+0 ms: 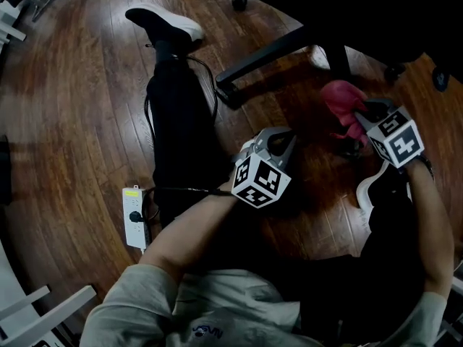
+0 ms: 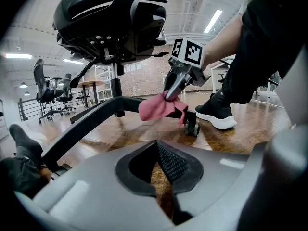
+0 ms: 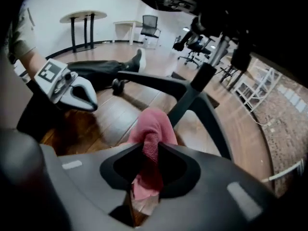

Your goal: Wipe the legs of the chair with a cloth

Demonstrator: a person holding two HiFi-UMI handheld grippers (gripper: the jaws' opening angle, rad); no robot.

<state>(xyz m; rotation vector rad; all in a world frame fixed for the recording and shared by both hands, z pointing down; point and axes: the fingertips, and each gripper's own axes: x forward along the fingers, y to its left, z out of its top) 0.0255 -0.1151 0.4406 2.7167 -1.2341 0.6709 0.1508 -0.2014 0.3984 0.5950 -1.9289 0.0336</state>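
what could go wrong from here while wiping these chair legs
1. The chair rides on casters, and the left gripper is shut on nothing, not bracing it; pressing on a leg may roll it away.
2. The right gripper pinches only a fold of the pink cloth; rubbing could tug it loose.

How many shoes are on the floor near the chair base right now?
2. One shoe lies at the head view's upper left. The other is at its right, mostly hidden there, with only the white sole showing.
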